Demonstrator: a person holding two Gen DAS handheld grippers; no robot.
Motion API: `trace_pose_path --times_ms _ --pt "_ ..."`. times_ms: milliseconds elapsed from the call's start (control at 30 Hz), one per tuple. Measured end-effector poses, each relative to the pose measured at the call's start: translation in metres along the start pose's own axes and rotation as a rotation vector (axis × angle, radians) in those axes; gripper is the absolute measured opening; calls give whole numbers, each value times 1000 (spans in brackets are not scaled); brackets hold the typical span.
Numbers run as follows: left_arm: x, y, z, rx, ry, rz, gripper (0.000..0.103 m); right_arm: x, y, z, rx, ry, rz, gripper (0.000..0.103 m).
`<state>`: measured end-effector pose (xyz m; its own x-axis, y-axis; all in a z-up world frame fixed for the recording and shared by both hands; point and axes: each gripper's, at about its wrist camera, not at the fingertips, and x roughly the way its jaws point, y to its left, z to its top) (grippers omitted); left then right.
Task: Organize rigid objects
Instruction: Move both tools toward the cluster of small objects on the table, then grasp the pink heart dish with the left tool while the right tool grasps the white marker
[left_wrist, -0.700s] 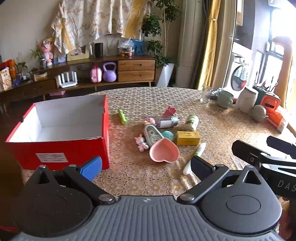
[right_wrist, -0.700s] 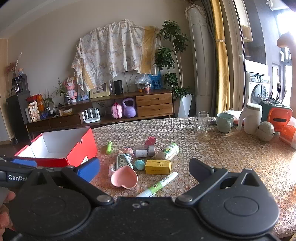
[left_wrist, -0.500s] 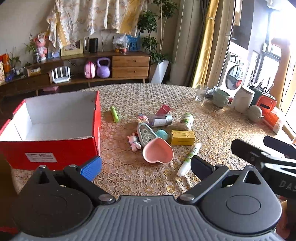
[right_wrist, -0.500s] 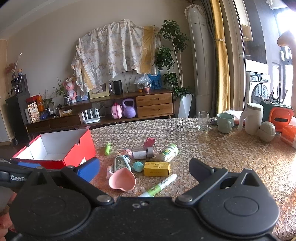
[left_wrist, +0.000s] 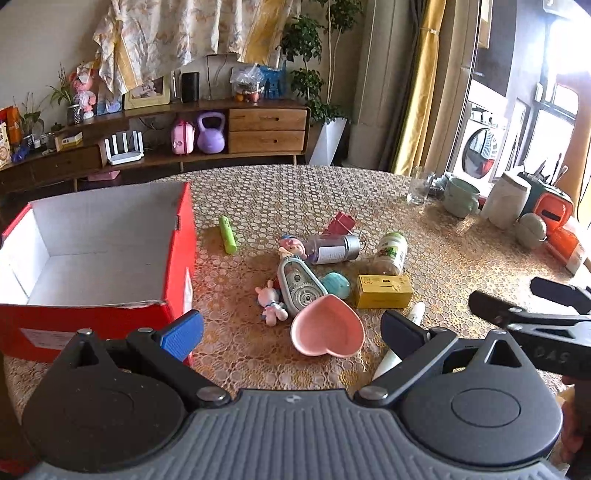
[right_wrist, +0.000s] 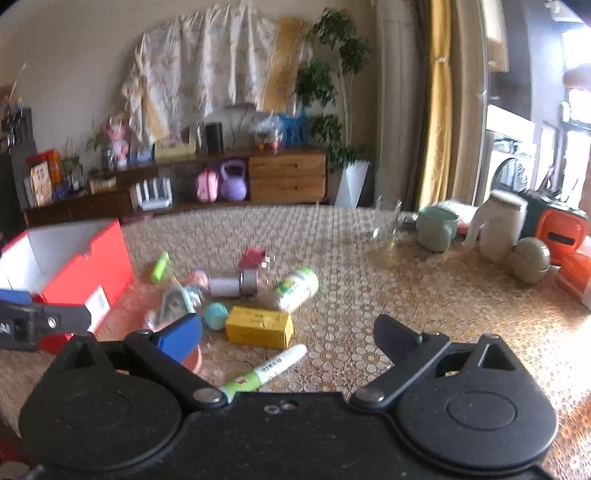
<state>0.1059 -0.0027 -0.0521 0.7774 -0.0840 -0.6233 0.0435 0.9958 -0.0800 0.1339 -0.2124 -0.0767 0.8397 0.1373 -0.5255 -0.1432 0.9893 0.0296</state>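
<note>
Approach step judged in hand; nothing is yet picked. Left gripper (left_wrist: 291, 330) and right gripper (right_wrist: 288, 334) are held wide, empty, above the near table (left_wrist: 461, 258). Clutter is heaped mid-table: heart dish (left_wrist: 327, 336), yellow box (right_wrist: 259, 326), marker (right_wrist: 266, 371). Red box (left_wrist: 92, 258) sits left, empty. Next, one item must be straddled and gripped.

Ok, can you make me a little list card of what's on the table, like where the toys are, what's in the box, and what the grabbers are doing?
box: red box, open top, looks empty
pile: beside the box on the table
nearest dish: pink heart dish
toys: small bunny figure, teal ball
other items: yellow box, green tube, white marker, two lying bottles
left gripper: open, holding nothing
right gripper: open, holding nothing
</note>
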Motion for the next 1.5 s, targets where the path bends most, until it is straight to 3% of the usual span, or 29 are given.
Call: trace_pose_path --times_ms 133,267,400,733,1033,1100,1267,1333,1400,1500 --pt "25 -8 -3 27 4 8 103 33 -5 0 -6 100 32 99" --pt "51 -15 -10 55 28 27 103 62 -7 0 3 180 29 87" --pt "72 -18 -17 68 54 58 103 80 -7 -3 32 246 23 86" --pt "101 -35 -27 139 62 7 103 100 -4 -4 115 350 17 79" --pt "119 -40 -29 171 72 13 101 110 -4 -10 172 406 14 66" --pt "122 -42 -30 183 73 12 90 110 -1 -10 157 402 7 63" --pt "125 -40 -32 169 85 7 87 110 2 -9 141 398 8 52" --pt "125 -40 -32 169 84 4 79 109 3 -9 136 395 13 48" --pt "125 -41 -31 174 86 10 78 109 4 -8 142 393 22 38" --pt "125 -40 -31 173 89 8 78 108 4 -8 149 386 14 33"
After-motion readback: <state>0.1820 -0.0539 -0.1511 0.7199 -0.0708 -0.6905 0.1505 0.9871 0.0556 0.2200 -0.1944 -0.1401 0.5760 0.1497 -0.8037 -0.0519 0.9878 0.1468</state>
